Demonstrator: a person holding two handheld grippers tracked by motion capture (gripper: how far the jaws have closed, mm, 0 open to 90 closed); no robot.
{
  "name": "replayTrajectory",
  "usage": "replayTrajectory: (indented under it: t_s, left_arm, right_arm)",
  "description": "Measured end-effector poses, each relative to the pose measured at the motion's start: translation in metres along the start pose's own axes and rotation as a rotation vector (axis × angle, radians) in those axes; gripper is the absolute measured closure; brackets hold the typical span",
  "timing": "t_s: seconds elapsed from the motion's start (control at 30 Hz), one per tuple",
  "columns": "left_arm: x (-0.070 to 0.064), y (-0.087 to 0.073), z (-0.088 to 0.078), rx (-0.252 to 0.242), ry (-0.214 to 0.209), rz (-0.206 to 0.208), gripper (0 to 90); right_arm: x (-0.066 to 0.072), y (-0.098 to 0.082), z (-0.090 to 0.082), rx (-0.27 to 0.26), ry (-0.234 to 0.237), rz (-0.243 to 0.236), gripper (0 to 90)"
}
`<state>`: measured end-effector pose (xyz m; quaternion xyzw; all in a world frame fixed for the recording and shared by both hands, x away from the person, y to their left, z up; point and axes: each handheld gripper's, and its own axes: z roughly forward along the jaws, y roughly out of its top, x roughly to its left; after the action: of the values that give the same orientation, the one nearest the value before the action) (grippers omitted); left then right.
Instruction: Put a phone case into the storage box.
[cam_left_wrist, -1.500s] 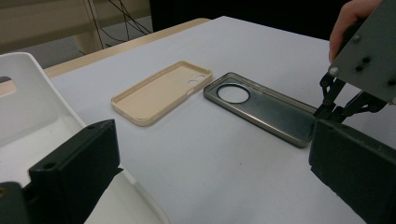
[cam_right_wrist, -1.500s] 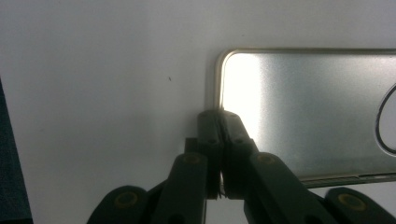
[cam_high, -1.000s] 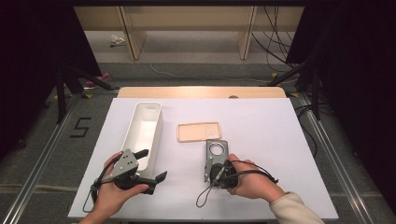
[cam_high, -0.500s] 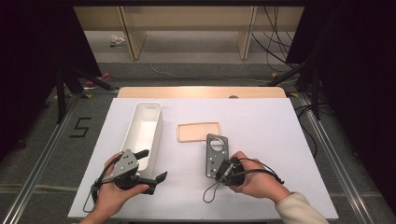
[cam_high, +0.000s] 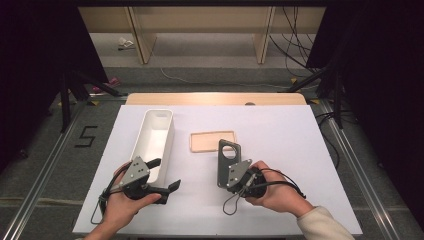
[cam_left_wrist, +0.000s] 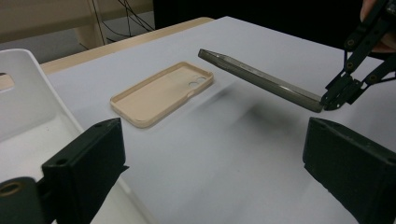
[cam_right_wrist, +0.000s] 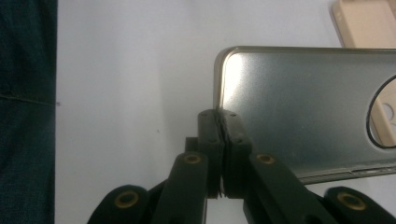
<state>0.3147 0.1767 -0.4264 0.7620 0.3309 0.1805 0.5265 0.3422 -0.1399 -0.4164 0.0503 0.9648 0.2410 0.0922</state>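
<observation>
A grey phone case (cam_high: 229, 155) with a round camera hole hangs tilted above the white tabletop, one corner clamped in my right gripper (cam_high: 227, 179). In the right gripper view the jaws (cam_right_wrist: 224, 140) are pressed shut on the grey case (cam_right_wrist: 303, 112). A beige phone case (cam_high: 212, 141) lies flat, hollow side up, just beyond it. My left gripper (cam_high: 165, 174) stands open with nothing between its jaws, beside the near end of a long white tray (cam_high: 155, 140). The left gripper view looks between its wide-apart jaws (cam_left_wrist: 219, 177) at the beige case (cam_left_wrist: 161, 93), the raised grey case (cam_left_wrist: 261, 79) and the right gripper (cam_left_wrist: 334, 100).
The white tray's wall (cam_left_wrist: 28, 112) rises close at the left of the left gripper view. A wooden strip (cam_high: 215, 98) edges the table's far side. Dark stands and cables sit on the floor beyond. White tabletop (cam_high: 285, 135) spreads to the right of the cases.
My right gripper has edged the grey case a little farther away, toward the beige case, and it now looks more tilted. The left gripper has stayed put.
</observation>
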Motion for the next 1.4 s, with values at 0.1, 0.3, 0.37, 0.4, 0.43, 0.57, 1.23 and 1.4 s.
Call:
replayTrajectory:
  t_s: [0.1,0.3,0.37,0.4,0.43,0.57,1.23,1.4]
  left_arm:
    - [-0.002,0.010,0.006,0.011,0.003,-0.008,8.2]
    - [-0.005,0.039,0.029,0.031,-0.023,-0.010,14.5]
    - [-0.005,0.049,0.037,0.034,-0.021,-0.003,15.7]
    - [-0.004,0.053,0.041,0.038,-0.021,-0.003,16.2]
    - [-0.004,0.057,0.046,0.052,-0.023,-0.006,16.2]
    - [-0.001,0.071,0.067,0.113,-0.016,-0.020,16.6]
    - [0.012,0.097,0.138,0.267,-0.045,-0.148,32.8]
    - [0.011,0.096,0.149,0.282,-0.051,-0.186,40.1]
  right_arm:
    - [0.001,0.002,-0.001,-0.016,-0.002,-0.004,88.7]
    - [0.004,0.005,-0.001,-0.026,-0.005,-0.013,88.7]
    - [0.005,0.006,-0.002,-0.032,-0.010,-0.018,88.7]
    - [0.005,0.006,-0.002,-0.035,-0.009,-0.017,88.7]
    - [0.005,0.007,-0.002,-0.038,-0.011,-0.017,88.7]
    - [0.006,0.008,-0.004,-0.039,-0.018,-0.020,88.7]
    - [0.010,0.015,-0.008,-0.056,-0.039,-0.043,88.7]
    - [0.011,0.017,-0.008,-0.055,-0.044,-0.049,88.7]
